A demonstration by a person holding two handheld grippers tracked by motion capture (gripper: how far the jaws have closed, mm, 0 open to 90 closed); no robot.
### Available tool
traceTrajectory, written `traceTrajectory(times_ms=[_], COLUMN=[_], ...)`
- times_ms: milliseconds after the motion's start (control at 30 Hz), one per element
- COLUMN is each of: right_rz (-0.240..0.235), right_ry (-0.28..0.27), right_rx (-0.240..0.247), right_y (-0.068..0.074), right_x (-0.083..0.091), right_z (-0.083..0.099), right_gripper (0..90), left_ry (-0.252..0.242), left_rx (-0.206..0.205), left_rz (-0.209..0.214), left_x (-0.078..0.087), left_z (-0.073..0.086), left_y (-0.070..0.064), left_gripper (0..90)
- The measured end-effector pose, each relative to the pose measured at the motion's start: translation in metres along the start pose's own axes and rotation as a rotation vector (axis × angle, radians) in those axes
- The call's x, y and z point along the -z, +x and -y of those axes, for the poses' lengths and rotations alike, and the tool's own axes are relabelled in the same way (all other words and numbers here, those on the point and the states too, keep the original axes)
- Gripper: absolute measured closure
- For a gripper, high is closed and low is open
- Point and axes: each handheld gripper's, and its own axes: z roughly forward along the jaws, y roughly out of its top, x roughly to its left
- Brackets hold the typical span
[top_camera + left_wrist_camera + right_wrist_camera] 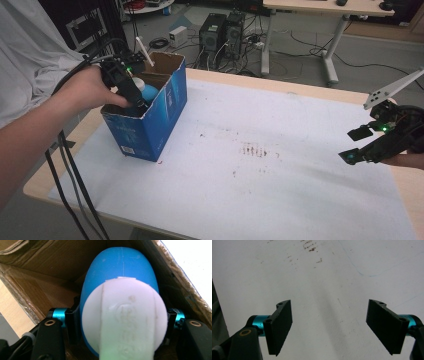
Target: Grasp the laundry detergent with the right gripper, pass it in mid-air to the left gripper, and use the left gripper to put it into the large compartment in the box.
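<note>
High view: the left gripper (134, 95) reaches down into the blue box (165, 107) at the desk's (280, 165) far left. The right gripper (359, 145) hovers at the right edge.

Left gripper view: jaws clamp a blue bottle (120, 270) with a white cap (125, 320), inside the box (37, 272).

Right gripper view: jaws spread wide with nothing between them, above the desk (324, 277).

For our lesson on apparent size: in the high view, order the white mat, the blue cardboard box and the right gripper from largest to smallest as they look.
1. White mat
2. Blue cardboard box
3. Right gripper, though nearness to the camera may enlarge it
</note>
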Motion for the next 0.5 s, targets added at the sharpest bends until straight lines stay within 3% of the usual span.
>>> traceTrajectory(times_ms=[500], right_rz=[0.003], right_ry=[0.001], right_rx=[-0.002], right_y=[0.0018], right_x=[0.0019], right_z=[0.0007], right_gripper=[20.7], left_ry=[0.007], left_rx=[-0.016], left_rz=[0.008], left_x=[-0.0008], left_z=[0.0001], left_y=[-0.0003], left_gripper=[33.6])
